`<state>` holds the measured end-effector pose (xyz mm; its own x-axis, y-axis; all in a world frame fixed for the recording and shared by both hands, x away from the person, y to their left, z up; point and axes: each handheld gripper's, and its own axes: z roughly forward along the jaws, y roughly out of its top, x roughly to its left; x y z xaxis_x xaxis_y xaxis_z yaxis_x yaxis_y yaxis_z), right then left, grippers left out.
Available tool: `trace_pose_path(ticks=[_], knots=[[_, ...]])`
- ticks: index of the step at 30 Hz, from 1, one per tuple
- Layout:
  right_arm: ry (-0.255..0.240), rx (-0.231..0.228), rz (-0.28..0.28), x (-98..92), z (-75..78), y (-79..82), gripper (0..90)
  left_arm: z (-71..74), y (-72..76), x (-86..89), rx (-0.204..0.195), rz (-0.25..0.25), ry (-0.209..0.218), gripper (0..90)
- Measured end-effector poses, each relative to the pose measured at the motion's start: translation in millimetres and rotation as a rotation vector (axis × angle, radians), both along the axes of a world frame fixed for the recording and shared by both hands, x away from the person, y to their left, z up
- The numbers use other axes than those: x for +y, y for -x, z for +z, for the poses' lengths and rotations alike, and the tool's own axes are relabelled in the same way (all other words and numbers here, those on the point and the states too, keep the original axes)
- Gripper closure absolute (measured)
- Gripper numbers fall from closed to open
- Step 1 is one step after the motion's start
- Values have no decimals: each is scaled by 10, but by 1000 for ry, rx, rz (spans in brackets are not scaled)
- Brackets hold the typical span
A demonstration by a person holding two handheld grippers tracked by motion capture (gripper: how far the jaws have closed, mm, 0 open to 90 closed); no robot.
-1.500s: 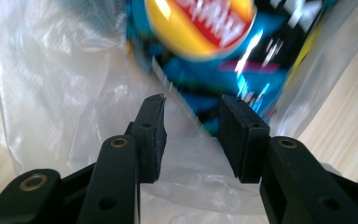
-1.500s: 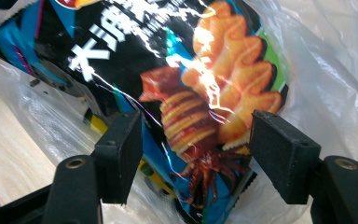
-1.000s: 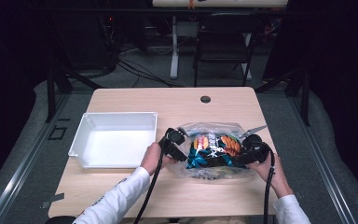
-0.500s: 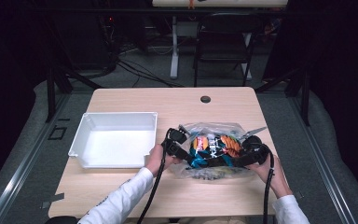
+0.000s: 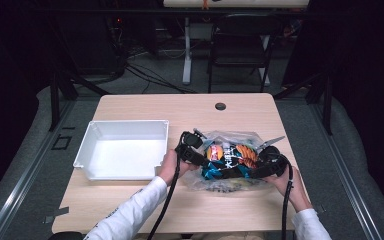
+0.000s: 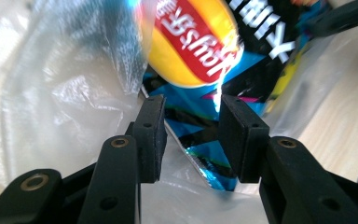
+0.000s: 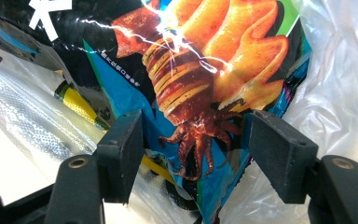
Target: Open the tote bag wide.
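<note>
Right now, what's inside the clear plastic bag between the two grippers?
Inside the clear plastic bag lies a snack packet, blue and black, with a yellow-red logo and a squid picture. A yellow-tipped item lies under it; the rest underneath is hidden.

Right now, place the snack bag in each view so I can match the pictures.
High view: the snack bag lies right of centre on the table, between the two grippers.
Left gripper view: the snack bag spans the top and centre, its corner between the jaws.
Right gripper view: the snack bag covers the top and centre.
Shared landmark: the clear plastic bag around it.
</note>
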<state>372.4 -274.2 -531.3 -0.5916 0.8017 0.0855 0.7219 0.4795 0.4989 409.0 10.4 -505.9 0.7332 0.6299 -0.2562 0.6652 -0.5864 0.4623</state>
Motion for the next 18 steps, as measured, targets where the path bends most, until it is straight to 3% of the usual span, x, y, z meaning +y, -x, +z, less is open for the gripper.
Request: trace_pose_path(ticks=[2, 6, 13, 18], knots=[[0, 1, 0, -3, -2, 6, 359, -85, -14, 29, 36, 15, 11, 620], [-7, 9, -3, -15, -22, 10, 358, -212, 2, 89, 68, 20, 13, 634], [2, 7, -3, -4, -28, 0, 359, -300, -25, 124, 141, 2, 43, 686], [-6, 9, -4, -7, -28, 4, 361, -356, -31, 77, 166, -20, 50, 805]])
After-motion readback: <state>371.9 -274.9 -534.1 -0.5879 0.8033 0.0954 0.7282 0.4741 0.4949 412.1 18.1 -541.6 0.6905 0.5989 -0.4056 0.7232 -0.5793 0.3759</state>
